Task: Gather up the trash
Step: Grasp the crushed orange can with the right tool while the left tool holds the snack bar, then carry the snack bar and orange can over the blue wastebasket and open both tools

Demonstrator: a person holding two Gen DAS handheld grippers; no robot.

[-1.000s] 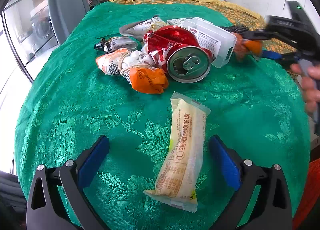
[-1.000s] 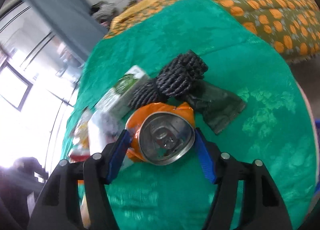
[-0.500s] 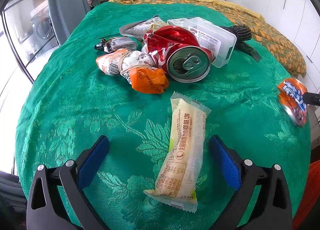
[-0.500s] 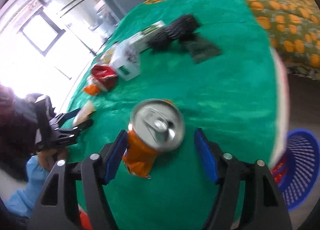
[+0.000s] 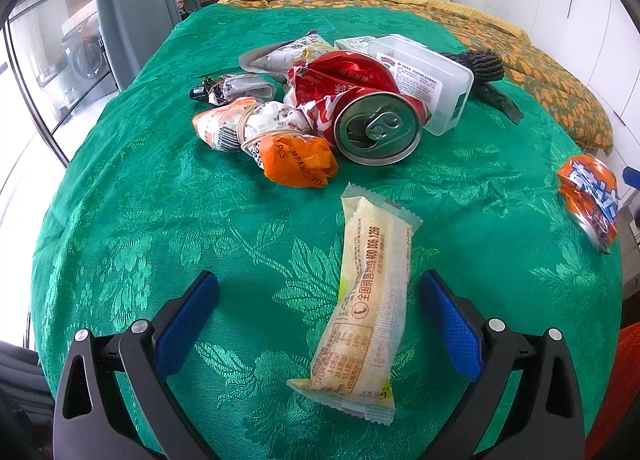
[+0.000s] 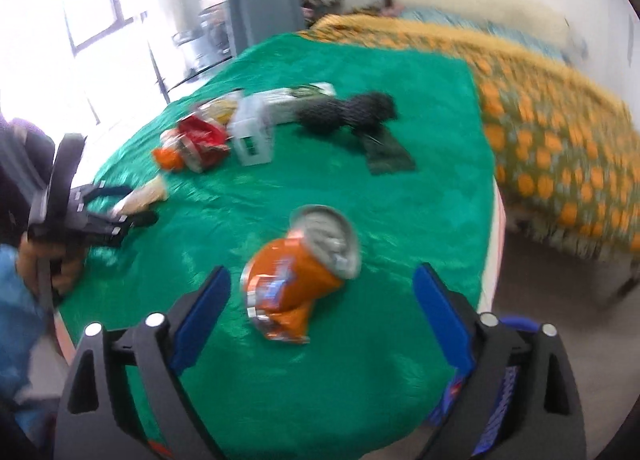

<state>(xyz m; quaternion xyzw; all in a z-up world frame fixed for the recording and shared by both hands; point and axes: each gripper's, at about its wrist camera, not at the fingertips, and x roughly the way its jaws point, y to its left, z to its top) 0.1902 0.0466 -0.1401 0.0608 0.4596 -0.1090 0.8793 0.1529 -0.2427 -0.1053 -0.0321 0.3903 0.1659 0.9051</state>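
Note:
A crushed orange can (image 6: 296,276) hangs tilted between the wide-apart fingers of my right gripper (image 6: 322,276), whose jaws are opening; neither pad touches the can. The same can (image 5: 588,200) shows at the table's right edge in the left wrist view. My left gripper (image 5: 318,288) is open, low over the green tablecloth (image 5: 160,220). A long cream snack wrapper (image 5: 372,300) lies between its fingers, untouched. Farther back lies a trash pile: a red can (image 5: 372,120), an orange-and-white wrapper bundle (image 5: 272,140), silver wrappers (image 5: 240,86) and a clear plastic box (image 5: 428,76).
A black knobbly roll with a dark strip (image 6: 352,112) lies at the far side of the table. A blue basket (image 6: 494,420) sits on the floor below the table's right edge. A bed with an orange-patterned cover (image 6: 560,120) stands behind. A person's hand (image 6: 32,260) holds the left gripper.
My right gripper carried the orange can from beside the pile to the table's near right edge, rolled, and its jaws spread off the can. The left gripper and the wrapper stayed put.

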